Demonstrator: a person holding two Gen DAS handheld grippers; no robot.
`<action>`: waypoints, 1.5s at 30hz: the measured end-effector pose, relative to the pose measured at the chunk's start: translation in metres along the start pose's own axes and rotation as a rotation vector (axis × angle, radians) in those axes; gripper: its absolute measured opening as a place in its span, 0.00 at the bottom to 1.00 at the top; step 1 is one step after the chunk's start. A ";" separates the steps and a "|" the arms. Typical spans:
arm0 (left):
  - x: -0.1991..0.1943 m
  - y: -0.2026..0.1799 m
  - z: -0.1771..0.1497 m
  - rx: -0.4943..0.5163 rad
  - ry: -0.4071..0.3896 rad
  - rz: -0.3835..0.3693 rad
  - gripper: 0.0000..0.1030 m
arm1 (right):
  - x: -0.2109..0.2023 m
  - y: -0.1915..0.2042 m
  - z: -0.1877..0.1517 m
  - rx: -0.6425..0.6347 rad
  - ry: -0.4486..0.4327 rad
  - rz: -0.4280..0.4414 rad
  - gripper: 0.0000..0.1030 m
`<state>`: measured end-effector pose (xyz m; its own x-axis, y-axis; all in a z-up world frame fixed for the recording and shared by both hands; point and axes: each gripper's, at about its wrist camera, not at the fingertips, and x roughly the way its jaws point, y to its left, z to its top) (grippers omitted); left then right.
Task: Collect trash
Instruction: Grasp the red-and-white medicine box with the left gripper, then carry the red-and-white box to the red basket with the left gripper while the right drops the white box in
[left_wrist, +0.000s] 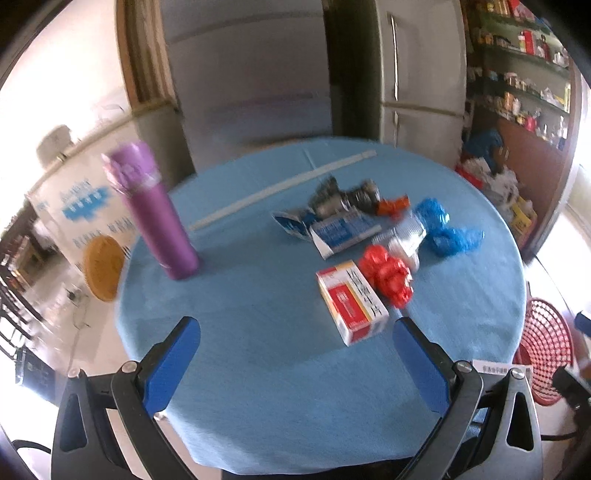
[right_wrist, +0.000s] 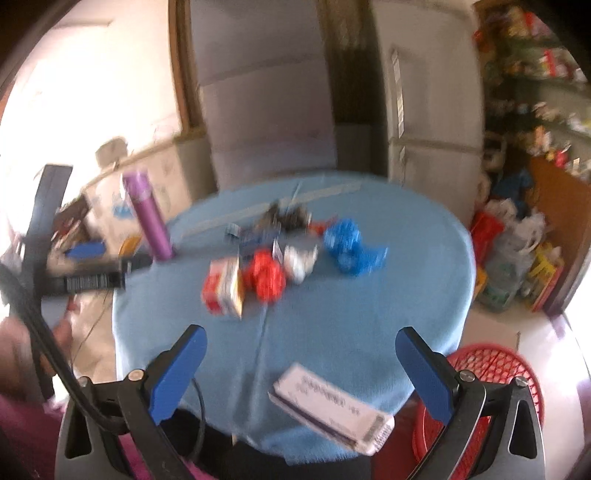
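Observation:
Trash lies on a round table with a blue cloth (left_wrist: 266, 332): a red and white box (left_wrist: 351, 306), a crumpled red wrapper (left_wrist: 388, 275), a blue and white carton (left_wrist: 332, 229), crumpled blue plastic (left_wrist: 443, 225), silvery foil (left_wrist: 404, 236) and dark wrappers (left_wrist: 343, 195). My left gripper (left_wrist: 295, 363) is open and empty, low over the near part of the table. My right gripper (right_wrist: 301, 373) is open, with a white box (right_wrist: 332, 410) lying near the table's front edge between its fingers, untouched. The red box (right_wrist: 223, 286) and the red wrapper (right_wrist: 266, 277) show blurred beyond.
A purple bottle (left_wrist: 159, 214) stands at the table's left. A red mesh basket (left_wrist: 546, 347) sits on the floor to the right, also in the right wrist view (right_wrist: 484, 373). A white strip (left_wrist: 280, 188) lies across the far side. A fridge and shelves stand behind.

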<state>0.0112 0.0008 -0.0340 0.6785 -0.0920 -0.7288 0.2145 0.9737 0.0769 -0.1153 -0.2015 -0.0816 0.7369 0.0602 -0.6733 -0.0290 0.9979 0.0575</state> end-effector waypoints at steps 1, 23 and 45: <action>0.012 0.000 0.001 0.007 0.033 -0.009 1.00 | 0.004 -0.005 -0.003 -0.002 0.019 0.000 1.00; 0.138 -0.046 0.031 0.015 0.382 -0.162 0.99 | 0.092 -0.041 -0.037 -0.205 0.319 0.250 1.00; 0.144 -0.021 0.001 -0.035 0.413 -0.167 0.54 | 0.090 -0.022 -0.037 -0.120 0.337 0.352 0.61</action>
<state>0.1056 -0.0331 -0.1400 0.2976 -0.1646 -0.9404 0.2687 0.9597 -0.0829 -0.0736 -0.2174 -0.1709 0.4097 0.3778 -0.8303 -0.3285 0.9103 0.2521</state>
